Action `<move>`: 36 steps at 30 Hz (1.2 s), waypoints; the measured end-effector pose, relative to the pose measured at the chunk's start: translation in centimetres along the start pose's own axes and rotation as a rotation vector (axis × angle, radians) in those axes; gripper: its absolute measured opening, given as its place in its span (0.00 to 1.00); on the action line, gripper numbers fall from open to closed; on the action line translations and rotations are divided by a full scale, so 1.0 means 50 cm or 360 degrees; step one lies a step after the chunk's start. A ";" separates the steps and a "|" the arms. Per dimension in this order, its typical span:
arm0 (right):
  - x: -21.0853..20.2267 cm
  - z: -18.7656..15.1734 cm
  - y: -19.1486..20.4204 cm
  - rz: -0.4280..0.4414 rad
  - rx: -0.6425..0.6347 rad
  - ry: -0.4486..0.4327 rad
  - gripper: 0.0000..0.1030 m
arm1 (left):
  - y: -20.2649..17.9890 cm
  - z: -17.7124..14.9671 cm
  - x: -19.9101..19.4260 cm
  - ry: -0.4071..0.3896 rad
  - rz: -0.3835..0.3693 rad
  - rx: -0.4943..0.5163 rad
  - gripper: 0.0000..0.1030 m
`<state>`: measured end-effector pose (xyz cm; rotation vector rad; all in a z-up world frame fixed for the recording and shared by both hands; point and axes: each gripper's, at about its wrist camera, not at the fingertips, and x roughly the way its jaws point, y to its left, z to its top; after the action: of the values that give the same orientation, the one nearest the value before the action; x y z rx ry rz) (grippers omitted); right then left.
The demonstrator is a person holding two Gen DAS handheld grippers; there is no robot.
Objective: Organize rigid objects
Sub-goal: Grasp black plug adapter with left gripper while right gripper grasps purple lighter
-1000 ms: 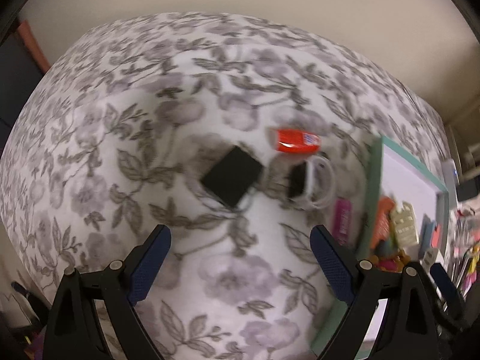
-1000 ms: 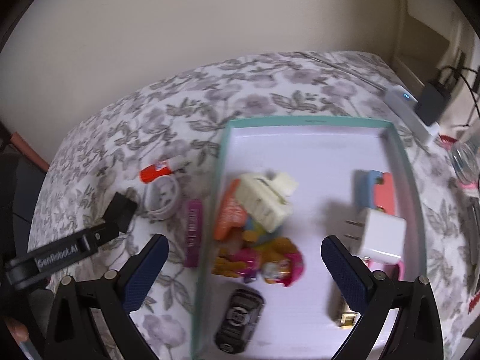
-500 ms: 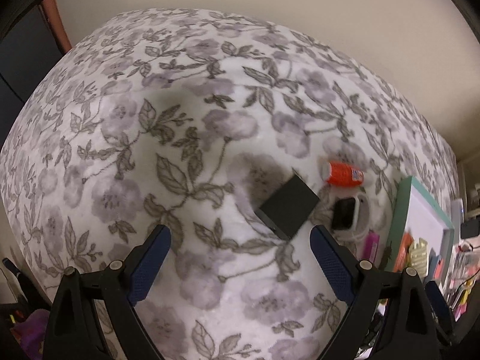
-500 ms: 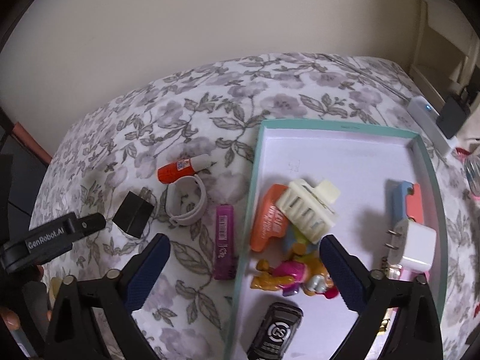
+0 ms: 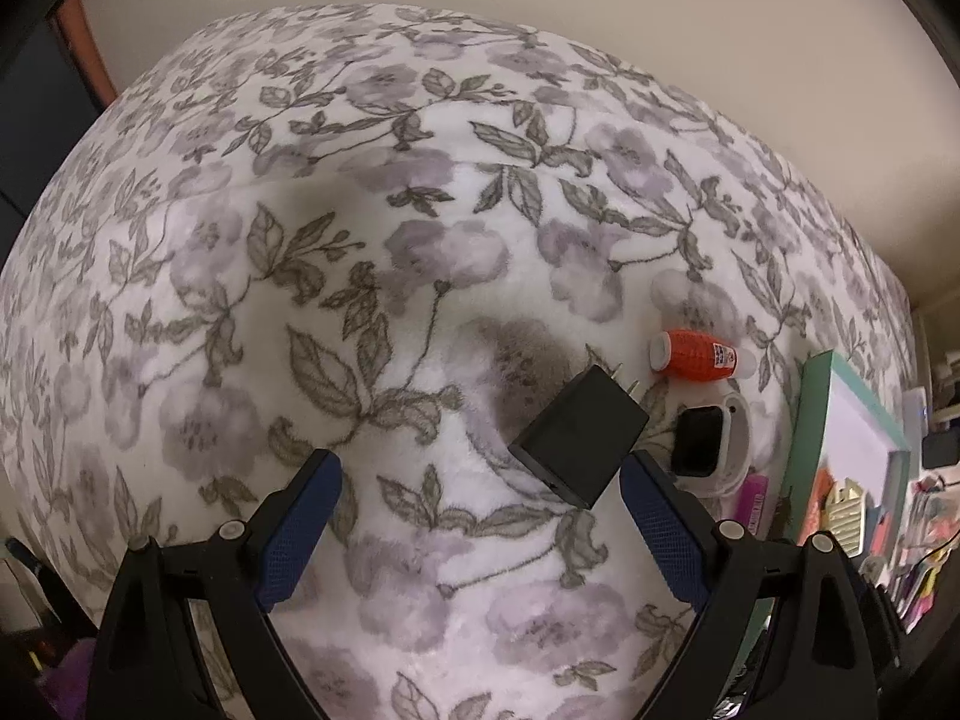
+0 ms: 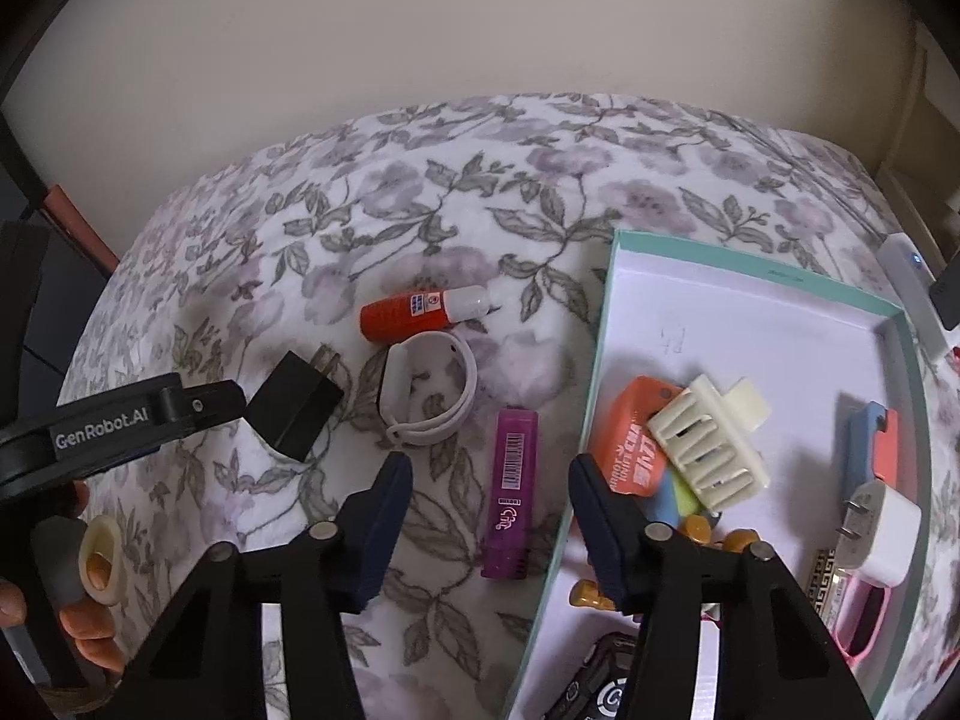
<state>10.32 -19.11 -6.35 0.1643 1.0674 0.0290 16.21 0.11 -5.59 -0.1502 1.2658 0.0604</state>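
Fingers of the left gripper (image 5: 477,513), blue-padded on black arms, stand wide apart with nothing between them, above the floral fleece cover (image 5: 420,252) of the desk; the black square plug adapter (image 5: 579,441) lies just beyond the right-hand fingertip, apart from it. Fingers of the right gripper (image 6: 489,507) are closing, the pads pressing on nothing; the purple rectangular marker with a barcode (image 6: 512,492) lies between them on the cover. Landmark for places: the shallow teal-rimmed cardboard box with white floor (image 6: 600,324). Just outside its left wall: the purple marker. Further left of the box: the white looped wristband watch with dark face (image 6: 429,396), the orange bottle with white cap (image 6: 420,315) behind it, then the black plug adapter, prongs pointing away, with the left gripper's black arm marked "GenRobot.AI" (image 6: 120,420) reaching to its near edge. Inside the box, near the left wall: an orange printed card (image 6: 630,444) under a cream ribbed plastic piece (image 6: 708,438), with small yellow, blue and amber items beneath. Inside, by the right wall: a blue-and-coral block (image 6: 873,441), a white plug adapter (image 6: 882,528), a pink item. Inside, at the near edge: a black device, partly hidden. A person's hand (image 6: 72,600) grips the left tool's handle.
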 end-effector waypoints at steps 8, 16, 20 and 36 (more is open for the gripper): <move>0.023 0.013 0.002 -0.0002 -0.0010 0.0021 0.53 | -0.036 0.009 0.014 -0.0027 0.0015 0.0177 0.91; 0.056 0.017 0.013 -0.0063 -0.0046 0.0075 0.48 | -0.054 0.014 0.040 -0.0023 0.0014 0.0254 0.91; 0.069 0.020 0.029 -0.0124 -0.0120 0.0094 0.46 | -0.059 0.016 0.057 -0.0014 0.0023 0.0287 0.87; 0.105 0.003 0.057 -0.0222 -0.0202 0.0242 0.30 | -0.094 0.013 0.075 0.0009 -0.0028 0.0394 0.61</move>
<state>13.14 -15.78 -10.42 -0.0276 1.2226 -0.0169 18.54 -4.61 -8.61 0.0520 1.2668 -0.1120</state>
